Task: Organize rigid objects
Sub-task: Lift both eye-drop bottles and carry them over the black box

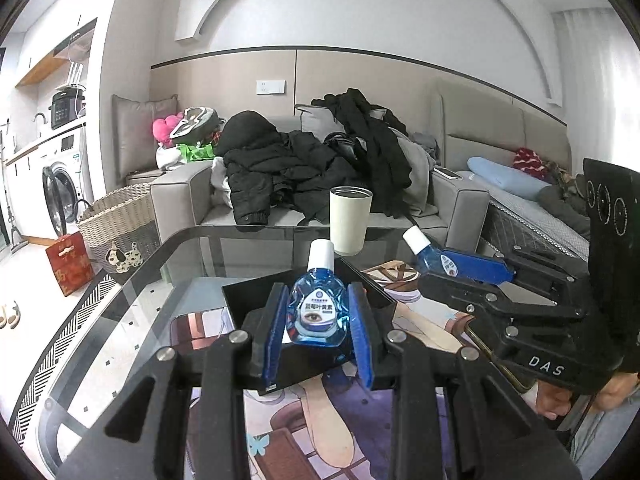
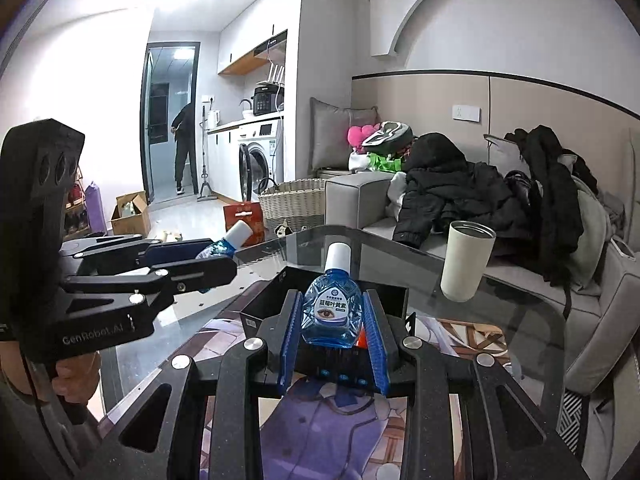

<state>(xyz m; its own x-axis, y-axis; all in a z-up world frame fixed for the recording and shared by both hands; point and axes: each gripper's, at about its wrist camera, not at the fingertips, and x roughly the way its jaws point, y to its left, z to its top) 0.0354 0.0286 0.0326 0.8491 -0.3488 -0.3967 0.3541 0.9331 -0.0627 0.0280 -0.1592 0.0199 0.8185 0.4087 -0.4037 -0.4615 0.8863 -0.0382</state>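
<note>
Two small blue eye-drop bottles with white caps and eye-printed labels, one bottle (image 1: pixel 317 307) upright between the left gripper's blue pads, the other bottle (image 2: pixel 333 307) upright between the right gripper's pads, both above a black tray (image 1: pixel 240 300)

Sharp, evenly lit fisheye views; edges bend, white glare top left in right-wrist view

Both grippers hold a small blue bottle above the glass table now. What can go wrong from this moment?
1. The left gripper and the right gripper each pinch an eye-drop bottle by its curved, smooth sides; either bottle might slip and drop onto the glass table.
2. The grippers are close side by side, so they may collide over the black box.
3. The open white cup stands just behind the box and could be knocked over.
</note>
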